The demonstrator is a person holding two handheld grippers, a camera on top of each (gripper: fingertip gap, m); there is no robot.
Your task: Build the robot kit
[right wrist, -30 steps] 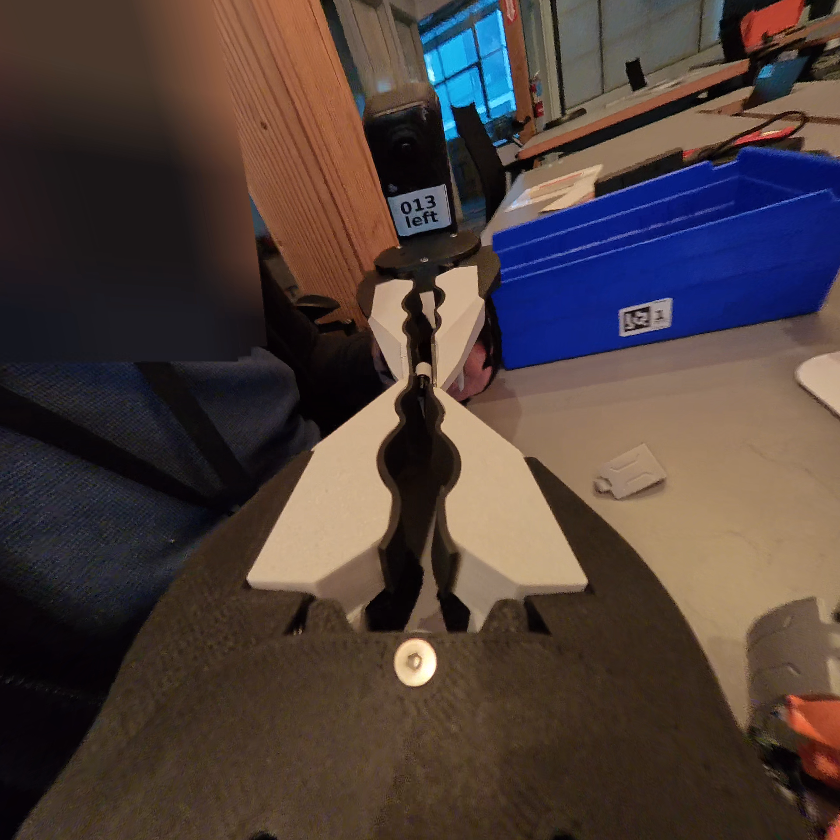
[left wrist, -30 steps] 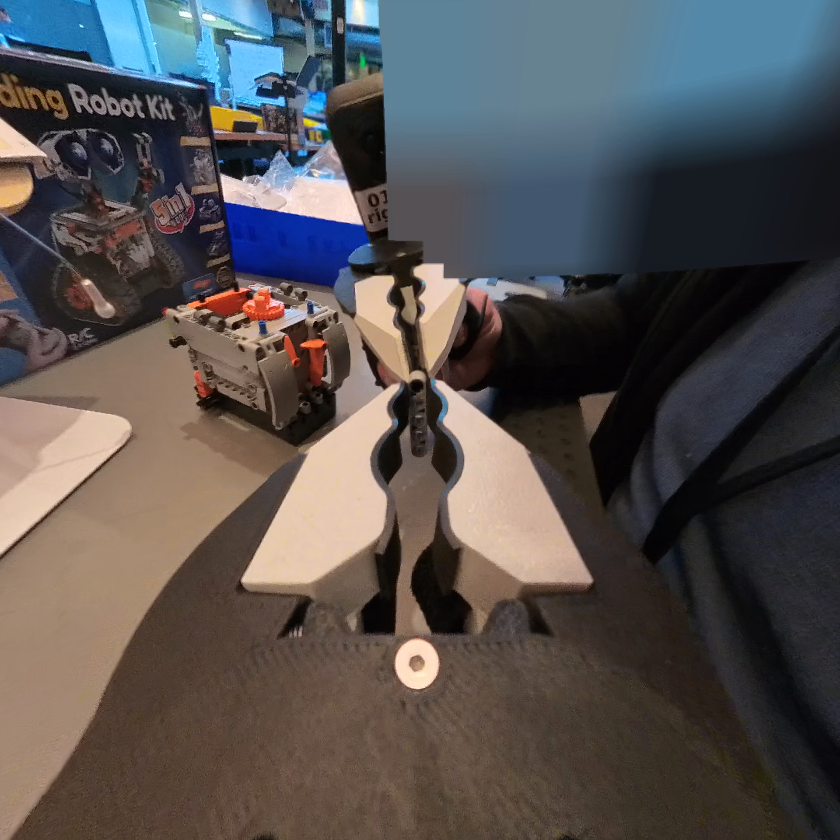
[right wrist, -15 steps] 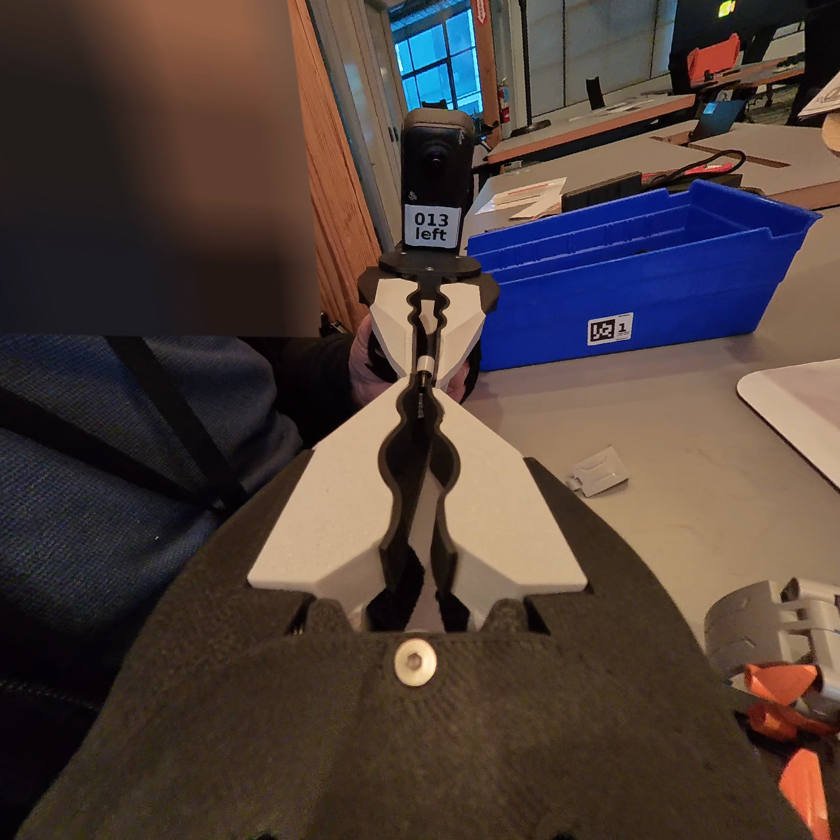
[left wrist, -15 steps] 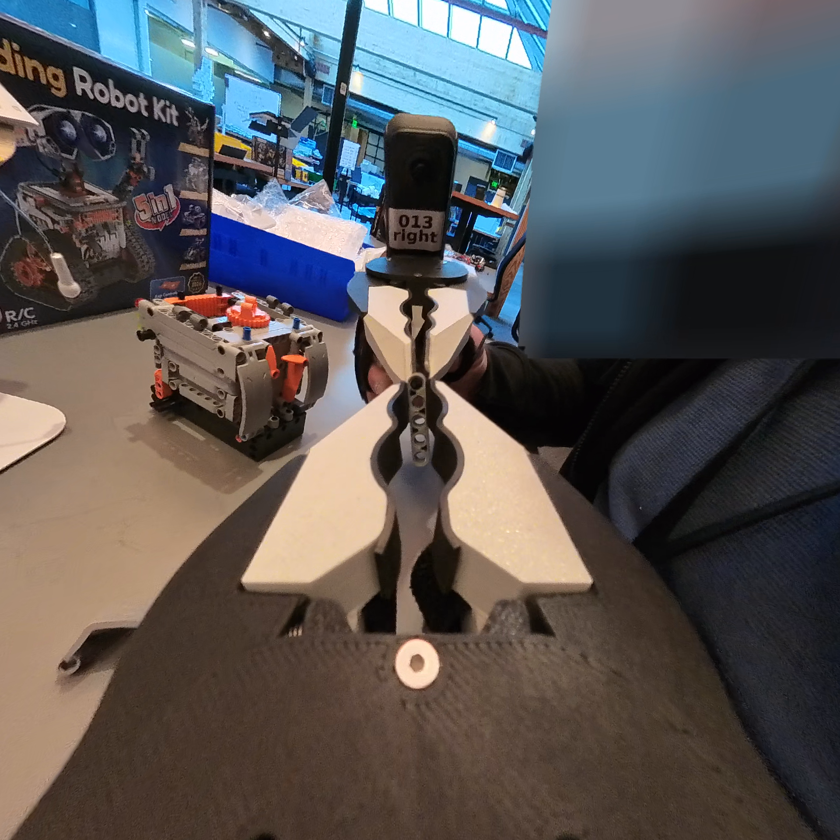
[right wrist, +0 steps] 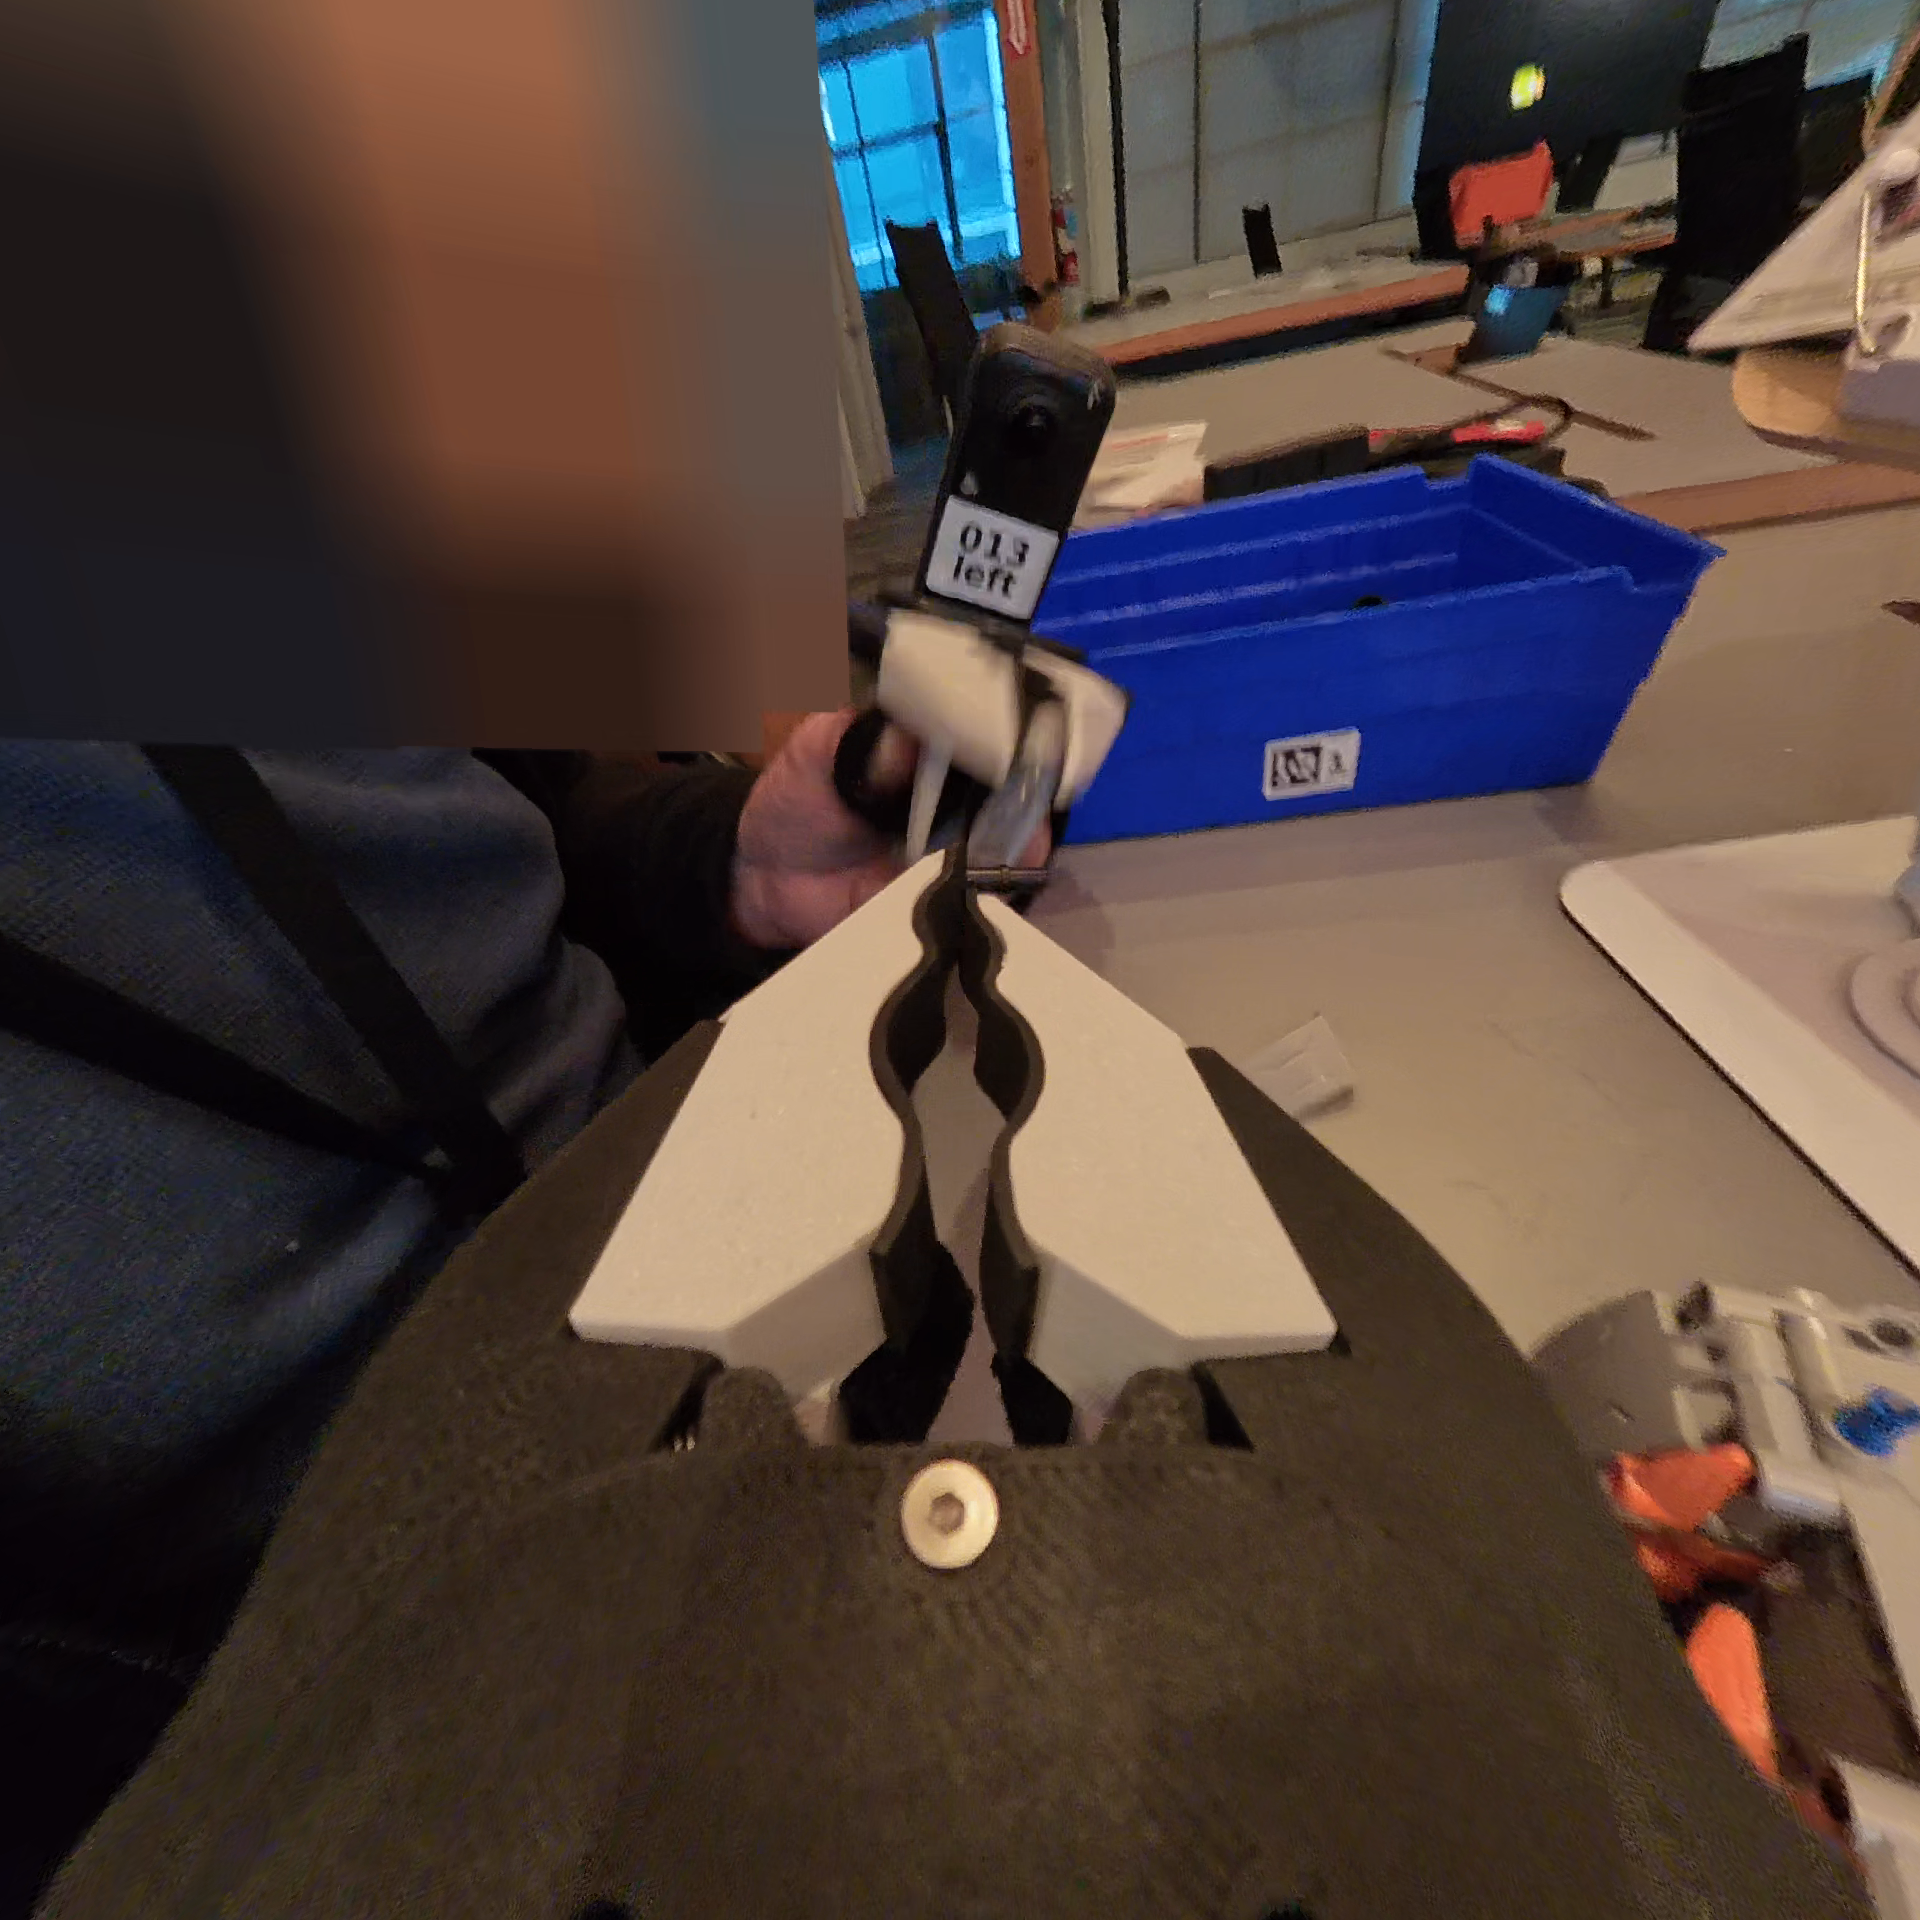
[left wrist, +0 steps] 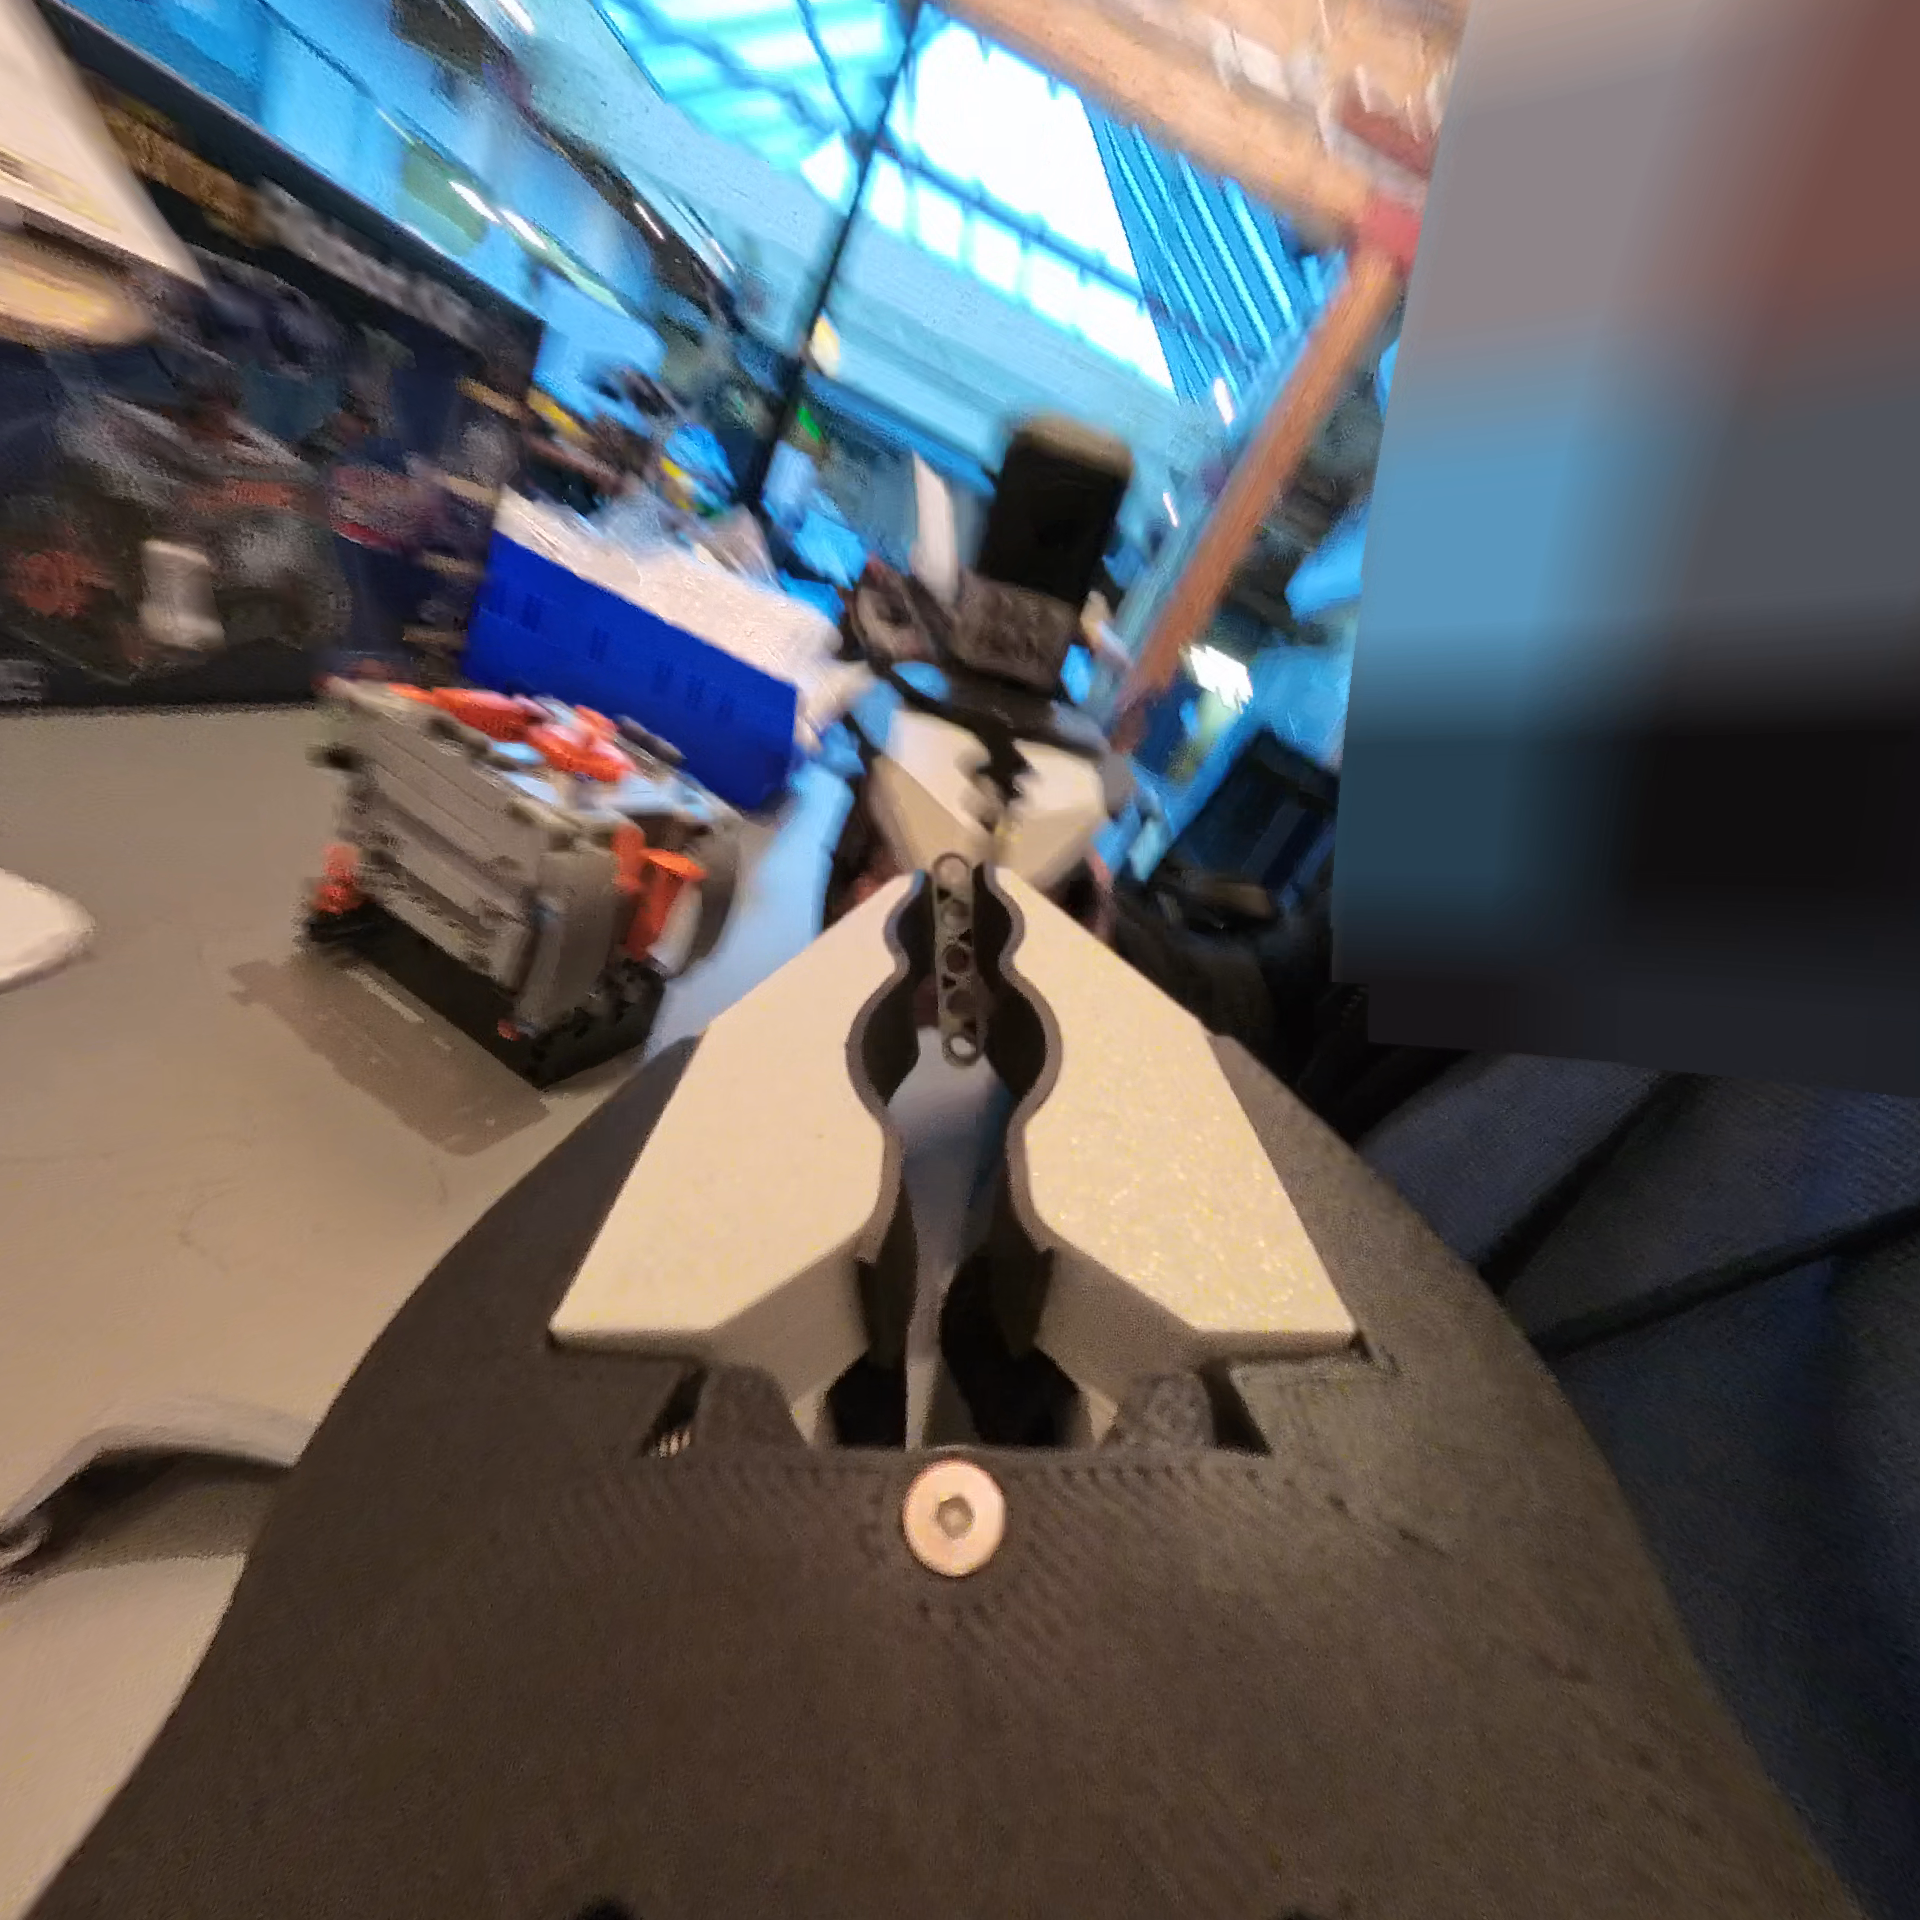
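Tightly between ridged jaws, perforated beam (left wrist: pixel 958 961).

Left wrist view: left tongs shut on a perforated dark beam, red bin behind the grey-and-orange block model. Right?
Not quite. The bin is blue, not red; the left wrist view shows it. The rest holds: left tongs shut on the perforated dark beam, bin behind the grey-and-orange block model.
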